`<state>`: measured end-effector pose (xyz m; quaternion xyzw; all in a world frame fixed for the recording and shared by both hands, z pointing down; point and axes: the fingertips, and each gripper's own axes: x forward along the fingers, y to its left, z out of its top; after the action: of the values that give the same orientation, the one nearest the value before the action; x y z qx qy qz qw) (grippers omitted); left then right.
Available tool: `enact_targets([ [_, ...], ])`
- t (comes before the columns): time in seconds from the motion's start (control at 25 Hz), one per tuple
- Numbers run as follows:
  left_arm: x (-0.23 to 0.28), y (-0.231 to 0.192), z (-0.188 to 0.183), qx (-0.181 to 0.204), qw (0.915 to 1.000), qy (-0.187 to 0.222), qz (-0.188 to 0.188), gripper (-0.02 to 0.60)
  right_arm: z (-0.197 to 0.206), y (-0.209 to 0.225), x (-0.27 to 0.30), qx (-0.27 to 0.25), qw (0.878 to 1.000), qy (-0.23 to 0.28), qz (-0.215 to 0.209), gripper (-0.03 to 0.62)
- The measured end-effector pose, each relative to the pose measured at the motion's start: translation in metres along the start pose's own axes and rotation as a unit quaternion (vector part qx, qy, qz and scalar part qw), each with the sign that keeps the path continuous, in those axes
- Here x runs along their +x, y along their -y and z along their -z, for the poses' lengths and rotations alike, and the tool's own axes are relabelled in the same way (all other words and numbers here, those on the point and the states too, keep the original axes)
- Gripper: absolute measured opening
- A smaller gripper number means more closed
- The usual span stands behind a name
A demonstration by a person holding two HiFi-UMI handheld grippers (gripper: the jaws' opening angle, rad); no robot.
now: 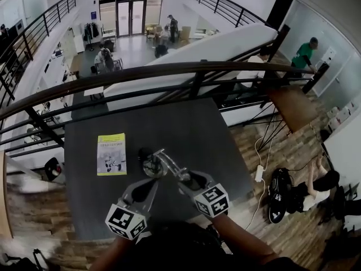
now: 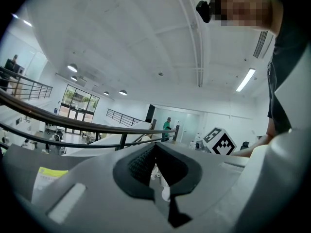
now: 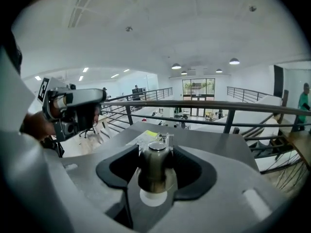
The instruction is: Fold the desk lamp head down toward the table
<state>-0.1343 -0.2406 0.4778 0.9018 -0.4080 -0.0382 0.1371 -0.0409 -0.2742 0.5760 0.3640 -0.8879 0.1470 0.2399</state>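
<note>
A small desk lamp (image 1: 152,164) with a dark round base and a silver arm stands near the middle of the dark table (image 1: 186,123). My right gripper (image 1: 183,175) is shut on the lamp head (image 3: 154,165), a metallic cylinder that stands upright between its pads (image 3: 187,166) in the right gripper view. My left gripper (image 1: 151,182) sits at the lamp's base on the near side. In the left gripper view its jaws stand almost together around a thin pale part (image 2: 156,171) of the lamp.
A yellow booklet (image 1: 111,153) lies flat on the table, left of the lamp. A dark railing (image 1: 169,72) runs along the table's far edge, with a drop to the lower floor beyond. Wooden floor, a cable and a bag (image 1: 280,191) lie to the right.
</note>
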Motion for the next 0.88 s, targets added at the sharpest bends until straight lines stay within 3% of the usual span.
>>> enact_targets([
  [0.6,-0.021,-0.001,0.009,0.0,0.9998,-0.012,-0.015,0.002,0.093,0.006,0.034,0.003,0.997,-0.08,0.016,0.218],
  [0.88,-0.02,-0.003,0.021,-0.009,0.9994,-0.023,-0.025,0.002,0.118,0.006,0.058,0.007,0.995,-0.099,0.008,0.215],
])
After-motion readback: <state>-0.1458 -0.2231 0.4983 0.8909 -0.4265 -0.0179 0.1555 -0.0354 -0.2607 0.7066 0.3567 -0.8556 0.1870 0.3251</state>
